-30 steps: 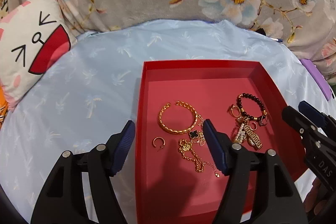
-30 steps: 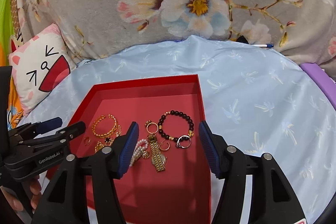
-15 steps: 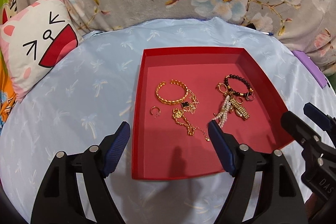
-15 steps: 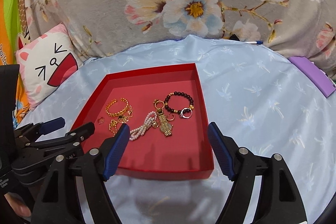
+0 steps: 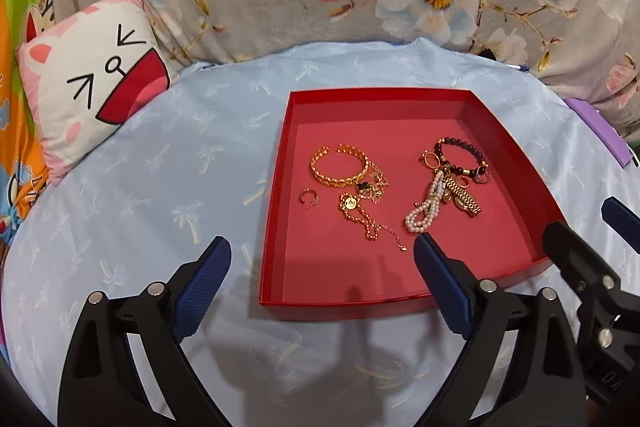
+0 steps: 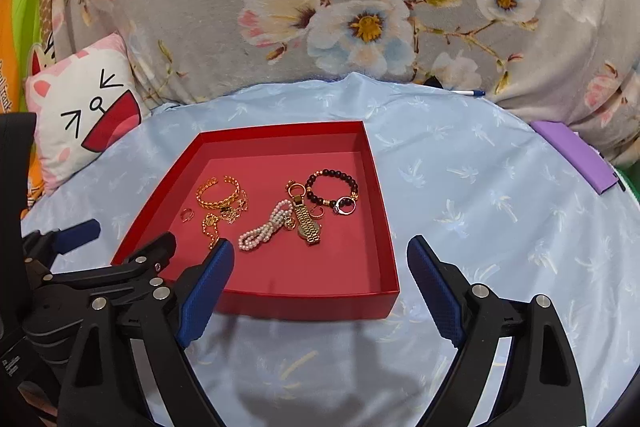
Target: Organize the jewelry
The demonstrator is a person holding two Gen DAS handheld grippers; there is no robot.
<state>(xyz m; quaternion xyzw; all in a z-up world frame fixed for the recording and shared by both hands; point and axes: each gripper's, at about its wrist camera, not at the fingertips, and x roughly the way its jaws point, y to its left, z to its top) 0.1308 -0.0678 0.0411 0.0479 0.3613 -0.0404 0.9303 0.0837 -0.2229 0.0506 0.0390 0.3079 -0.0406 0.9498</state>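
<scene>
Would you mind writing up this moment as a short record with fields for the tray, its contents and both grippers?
surface: light blue cloth
tray: red tray, open, on the cloth
left group: gold bangle, small gold ring, gold chain
right group: dark bead bracelet, pearl strand, gold watch
left gripper: open, empty, short of the tray
right gripper: open, empty

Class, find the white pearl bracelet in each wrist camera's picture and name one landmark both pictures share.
Left wrist view: the pearl bracelet lies right of centre in the red tray, just beyond the right finger's tip.
Right wrist view: the pearl bracelet lies left of centre, beside the gold watch.
Shared landmark: the cat-face pillow at far left.
</scene>
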